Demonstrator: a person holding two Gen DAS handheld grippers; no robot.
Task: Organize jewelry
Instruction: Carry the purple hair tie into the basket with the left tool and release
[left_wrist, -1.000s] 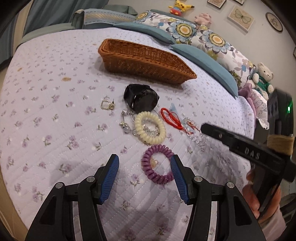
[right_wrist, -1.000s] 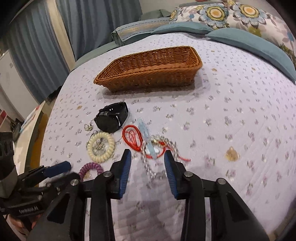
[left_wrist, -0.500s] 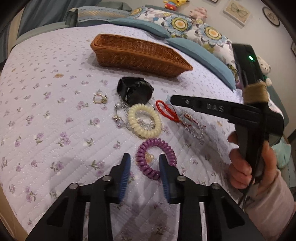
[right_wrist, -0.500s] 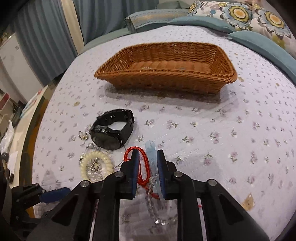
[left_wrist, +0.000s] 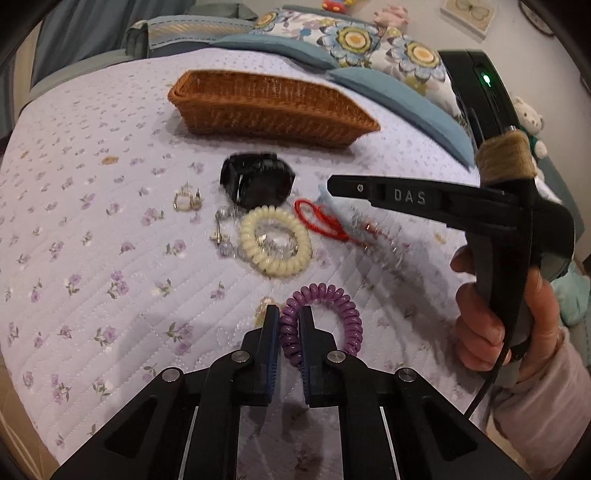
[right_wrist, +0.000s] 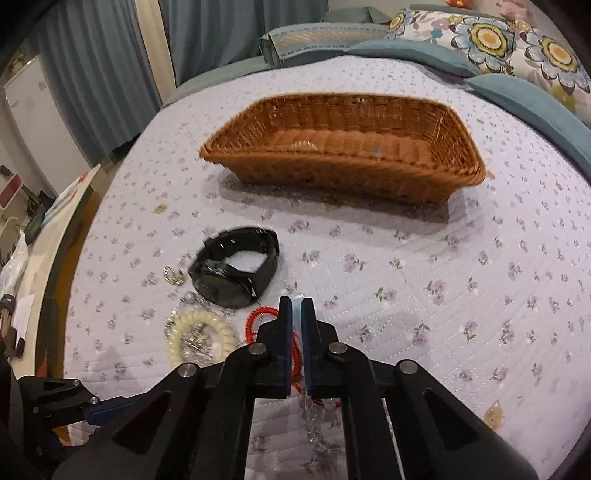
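Observation:
My left gripper (left_wrist: 289, 320) is shut on the near-left side of a purple spiral hair tie (left_wrist: 325, 317) lying on the bedspread. My right gripper (right_wrist: 296, 312) is shut on a pale blue strip of jewelry (right_wrist: 296, 308); a clear bead chain (right_wrist: 314, 424) and a red cord (right_wrist: 258, 321) trail under it. The right gripper's side also shows in the left wrist view (left_wrist: 424, 199). A black watch (left_wrist: 256, 181) (right_wrist: 234, 269), a cream spiral hair tie (left_wrist: 275, 245) (right_wrist: 201, 338) and small earrings (left_wrist: 186, 201) lie beyond. The brown wicker basket (left_wrist: 266, 107) (right_wrist: 343, 147) stands farther back.
Blue and floral pillows (left_wrist: 369, 48) line the head of the bed behind the basket. The bed edge (right_wrist: 55, 295) drops off at the left, with a desk and curtains beyond. A plush bear (left_wrist: 532, 122) sits at the right.
Both grippers have closed: the left from wide open onto the purple hair tie, the right onto the pale blue strip. The right gripper has moved forward toward the watch and basket.

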